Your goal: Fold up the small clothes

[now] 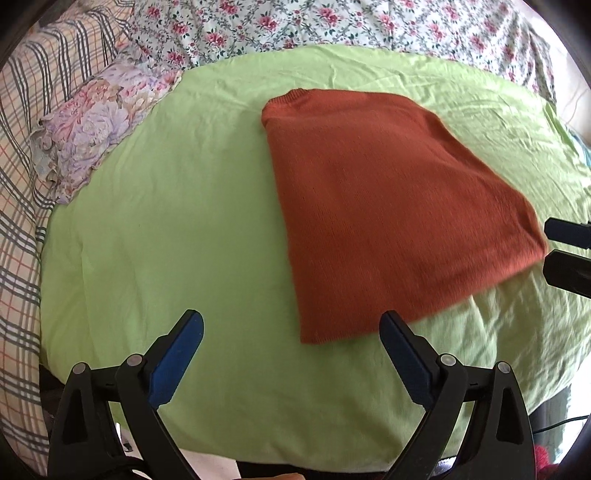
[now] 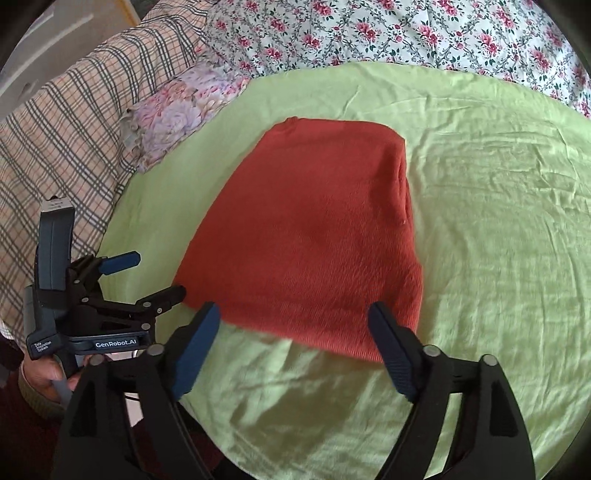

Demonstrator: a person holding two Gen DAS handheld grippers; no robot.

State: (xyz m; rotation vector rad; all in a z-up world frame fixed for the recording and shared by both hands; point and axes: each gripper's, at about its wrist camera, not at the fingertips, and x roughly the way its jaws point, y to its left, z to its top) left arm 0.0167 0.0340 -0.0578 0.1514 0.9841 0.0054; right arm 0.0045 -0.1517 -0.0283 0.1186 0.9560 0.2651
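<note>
A rust-orange knitted garment (image 1: 376, 206) lies folded flat on a light green sheet (image 1: 177, 229). My left gripper (image 1: 291, 325) stands open just short of the garment's near edge, nothing between its blue pads. In the right wrist view the same garment (image 2: 314, 240) lies ahead, and my right gripper (image 2: 295, 317) hangs open over its near edge without pressing on it. The left gripper (image 2: 155, 273) shows there too, open beside the garment's left corner, with a hand (image 2: 40, 373) on its handle. The right gripper's fingertips (image 1: 565, 232) enter the left wrist view at the right edge.
A small folded floral cloth (image 1: 92, 122) lies at the sheet's far left. Plaid bedding (image 1: 22, 184) lies to the left and a rose-print cover (image 1: 332, 26) behind. The green sheet's right part (image 2: 498, 221) is wrinkled and bare.
</note>
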